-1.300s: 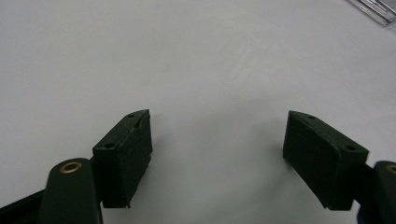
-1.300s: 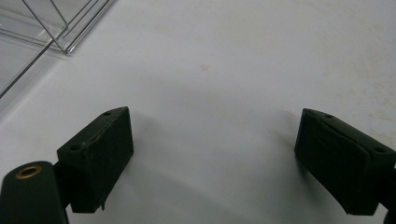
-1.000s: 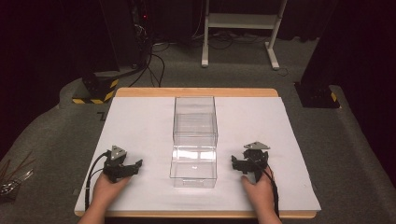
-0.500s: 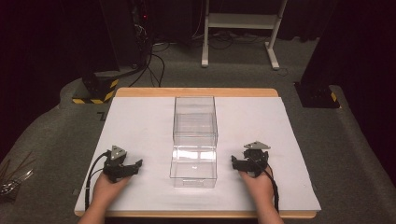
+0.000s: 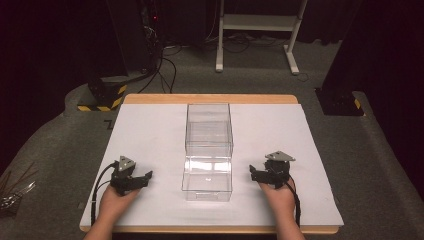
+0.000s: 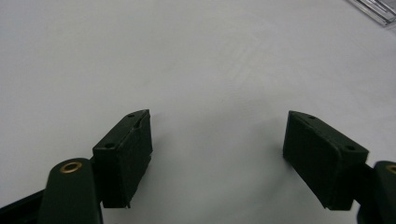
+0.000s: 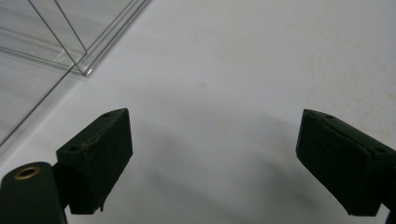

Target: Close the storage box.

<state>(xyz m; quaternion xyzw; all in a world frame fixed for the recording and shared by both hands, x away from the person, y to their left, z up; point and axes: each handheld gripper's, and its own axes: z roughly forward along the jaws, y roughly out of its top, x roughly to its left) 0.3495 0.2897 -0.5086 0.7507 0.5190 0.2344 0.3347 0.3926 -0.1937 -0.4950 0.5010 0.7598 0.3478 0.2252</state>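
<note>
1. A sheet [image 5: 150, 130] lies on the counter [image 5: 210, 98], covering most of its top.
2. Two clear boxes stand on the sheet at mid-counter, one behind the other: the near box [image 5: 207, 178] touches the far box [image 5: 209, 129].
3. The left gripper [image 5: 142, 178] rests on the sheet left of the near box, apart from it.
4. The right gripper [image 5: 254, 173] rests right of that box, near its wall.
5. Beyond the counter, on the floor, stands a stand [image 5: 257, 22].
</note>
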